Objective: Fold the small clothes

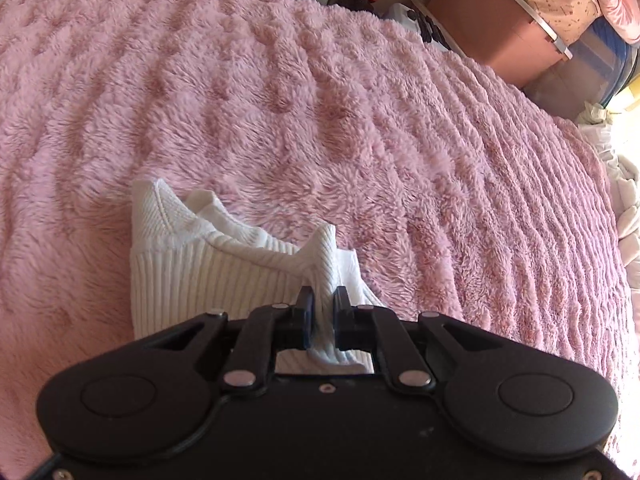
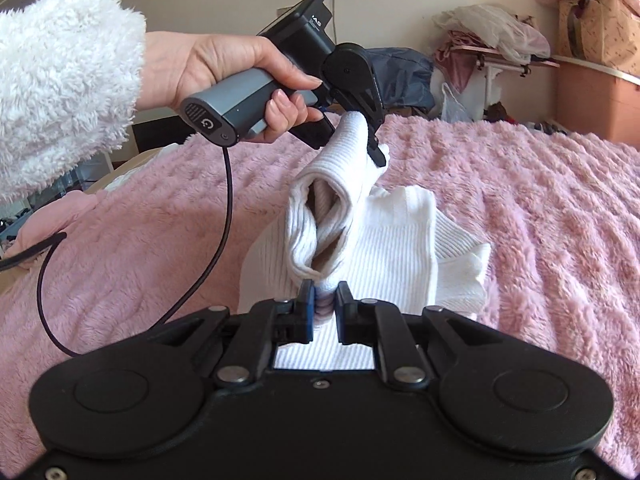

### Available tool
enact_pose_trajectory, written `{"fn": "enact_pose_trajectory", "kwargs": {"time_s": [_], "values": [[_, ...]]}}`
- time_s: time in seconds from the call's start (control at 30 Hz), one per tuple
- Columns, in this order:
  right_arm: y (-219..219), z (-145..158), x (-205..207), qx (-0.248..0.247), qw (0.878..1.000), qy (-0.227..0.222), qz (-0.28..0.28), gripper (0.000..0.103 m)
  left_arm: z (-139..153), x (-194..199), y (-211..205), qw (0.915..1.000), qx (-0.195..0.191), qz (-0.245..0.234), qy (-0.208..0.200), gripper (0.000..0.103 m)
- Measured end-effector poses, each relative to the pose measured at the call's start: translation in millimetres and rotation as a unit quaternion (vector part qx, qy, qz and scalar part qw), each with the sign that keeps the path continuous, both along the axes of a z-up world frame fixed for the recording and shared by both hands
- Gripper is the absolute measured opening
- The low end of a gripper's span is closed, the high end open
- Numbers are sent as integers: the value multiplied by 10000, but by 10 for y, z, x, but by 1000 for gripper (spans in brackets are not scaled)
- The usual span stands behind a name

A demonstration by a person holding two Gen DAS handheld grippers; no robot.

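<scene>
Mid-fold: left gripper (image 1: 323,300) and right gripper (image 2: 323,294) both pinch white ribbed sock (image 2: 340,216) tight, lifted above pink fluffy blanket (image 2: 520,200). Next, probably: lay raised end over, let go.

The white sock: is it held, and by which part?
Both grippers hold the white sock: the left gripper and the right gripper each pinch the rim of its open cuff.

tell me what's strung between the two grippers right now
The white ribbed sock: its open cuff spans from the right gripper up to the left gripper, lifted above the pink fleece blanket. Right wrist view shows it.
</scene>
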State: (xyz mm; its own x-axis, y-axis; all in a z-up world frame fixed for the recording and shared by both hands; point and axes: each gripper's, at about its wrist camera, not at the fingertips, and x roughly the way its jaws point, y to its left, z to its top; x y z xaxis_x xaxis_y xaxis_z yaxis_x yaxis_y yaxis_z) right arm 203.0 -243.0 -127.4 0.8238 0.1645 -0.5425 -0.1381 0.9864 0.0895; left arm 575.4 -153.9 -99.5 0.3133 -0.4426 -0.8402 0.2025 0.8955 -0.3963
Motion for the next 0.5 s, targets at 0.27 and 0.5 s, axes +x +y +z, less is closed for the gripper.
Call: {"fn": "enact_pose_trajectory", "kwargs": {"time_s": [0.27, 0.5], "values": [[-292, -197, -26, 380, 9980, 326, -393, 11, -236, -16, -380, 9997, 117, -143, 134, 7], [-456, -262, -72, 527, 9959, 456, -583, 11, -338, 14, -537, 9997, 132, -147, 164, 7]]}}
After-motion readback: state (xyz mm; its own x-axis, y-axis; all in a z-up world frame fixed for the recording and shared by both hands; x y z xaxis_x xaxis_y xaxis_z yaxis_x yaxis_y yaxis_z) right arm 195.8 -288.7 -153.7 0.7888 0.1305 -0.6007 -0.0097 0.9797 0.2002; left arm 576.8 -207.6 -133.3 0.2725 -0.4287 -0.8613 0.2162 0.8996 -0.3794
